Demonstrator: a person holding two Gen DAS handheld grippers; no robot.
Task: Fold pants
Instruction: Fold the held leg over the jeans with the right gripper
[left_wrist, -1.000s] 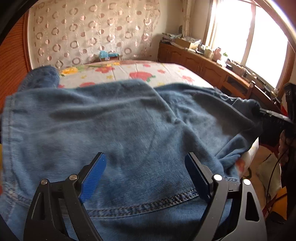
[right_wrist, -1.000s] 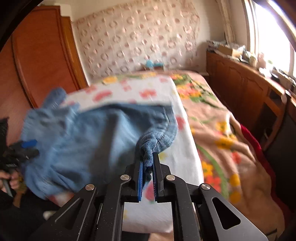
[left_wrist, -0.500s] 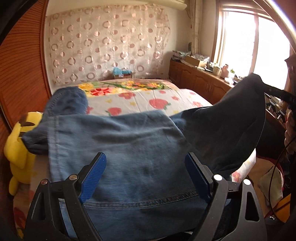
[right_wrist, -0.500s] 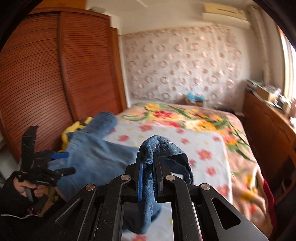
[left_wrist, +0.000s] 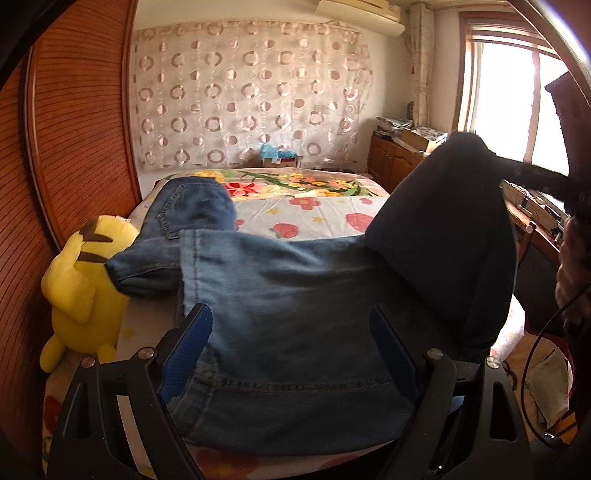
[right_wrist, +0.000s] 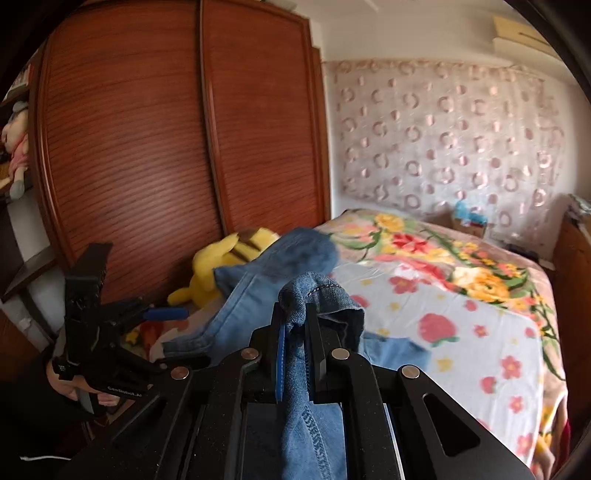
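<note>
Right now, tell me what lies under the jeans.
Under the jeans lies the bed's flowered sheet; a yellow plush toy sits beside them. Anything beneath the denim's middle is covered.

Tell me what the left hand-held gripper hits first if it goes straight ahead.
Most likely the blue denim pants: the open left hand-held gripper points across them as they lie on the floral bed. Depth is unclear.

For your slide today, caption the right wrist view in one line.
Right gripper lifts a pinched fold of blue jeans above the floral bed.
</note>
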